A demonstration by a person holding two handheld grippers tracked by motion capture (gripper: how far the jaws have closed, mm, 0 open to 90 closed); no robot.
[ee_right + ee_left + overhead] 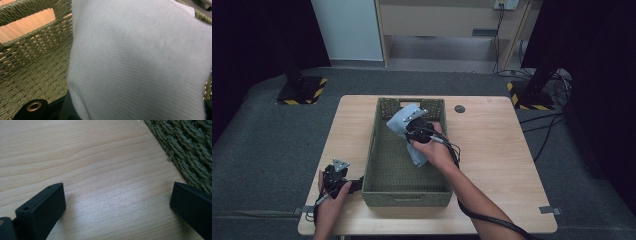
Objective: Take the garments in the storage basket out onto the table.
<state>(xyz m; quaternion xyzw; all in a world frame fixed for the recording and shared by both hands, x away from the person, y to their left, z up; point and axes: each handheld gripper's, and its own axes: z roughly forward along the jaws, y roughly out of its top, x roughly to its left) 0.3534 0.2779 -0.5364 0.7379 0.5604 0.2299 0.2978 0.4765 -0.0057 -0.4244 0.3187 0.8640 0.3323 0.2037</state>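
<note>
High view, nearest first: the left tool (335,172) is held low over the table (492,150), just beside the near left corner of the basket (377,165). In the left gripper view its jaws are spread wide over bare wood with nothing between them, and the woven basket wall (190,150) is seen at the upper right.

Farther in, the right tool (417,127) is held above the basket's far half, and a pale blue cloth (404,122) is draped over and around it, one end hanging down toward the basket floor beside the hand. In the right gripper view the cloth (140,62) is pressed close before the camera, so the jaws themselves are hidden; they are judged to be clenched on the cloth, since it is carried clear of the weave. The basket's handle slot (27,23) is seen behind it.

The cloth is judged light, soft and limp: it folds and sags wherever it is unsupported, and nothing about it is fragile. A fine ribbed knit is shown, so slipping is unlikely. A pinch on a bunched fold or near an edge is best, deep enough that several layers are caught.
</note>
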